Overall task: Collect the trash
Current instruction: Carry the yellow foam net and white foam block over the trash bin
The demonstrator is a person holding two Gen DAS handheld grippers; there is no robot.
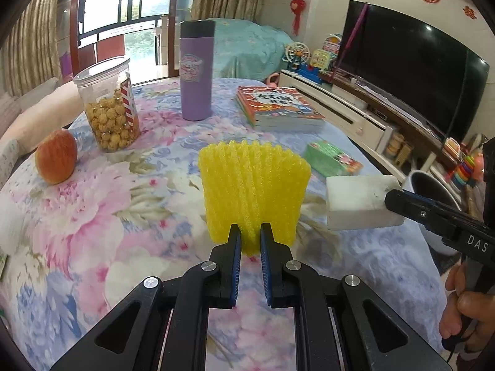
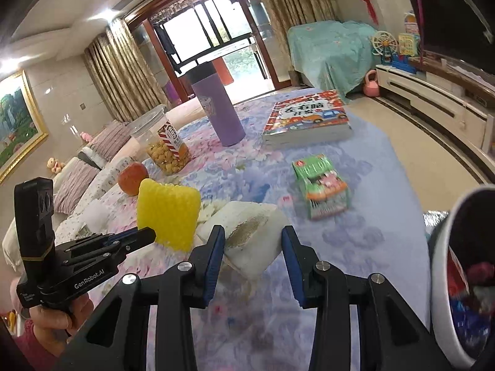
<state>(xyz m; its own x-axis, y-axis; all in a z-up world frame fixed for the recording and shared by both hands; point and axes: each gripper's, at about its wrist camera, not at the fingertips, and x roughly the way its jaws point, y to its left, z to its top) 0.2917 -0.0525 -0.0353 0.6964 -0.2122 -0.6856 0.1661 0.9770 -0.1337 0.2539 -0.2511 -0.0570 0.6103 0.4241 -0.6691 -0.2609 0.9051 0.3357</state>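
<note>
A yellow foam fruit net [image 1: 253, 191] stands upright over the flowered tablecloth [image 1: 92, 232]. My left gripper [image 1: 250, 241] is shut on its bottom edge. The net also shows in the right wrist view [image 2: 168, 216]. A white foam block [image 1: 359, 202] with a dirty patch is between the fingers of my right gripper [image 2: 252, 249], which is shut on it and holds it lifted. A white trash bin [image 2: 448, 278] with several scraps inside stands at the right, beside the table. The bin also shows in the left wrist view [image 1: 433, 191].
On the table are an apple [image 1: 55, 156], a popcorn jar [image 1: 108, 105], a purple tumbler [image 1: 196, 71], a stack of books [image 1: 278, 108] and a green packet [image 1: 332, 159]. A TV [image 1: 411, 65] and its cabinet stand to the right.
</note>
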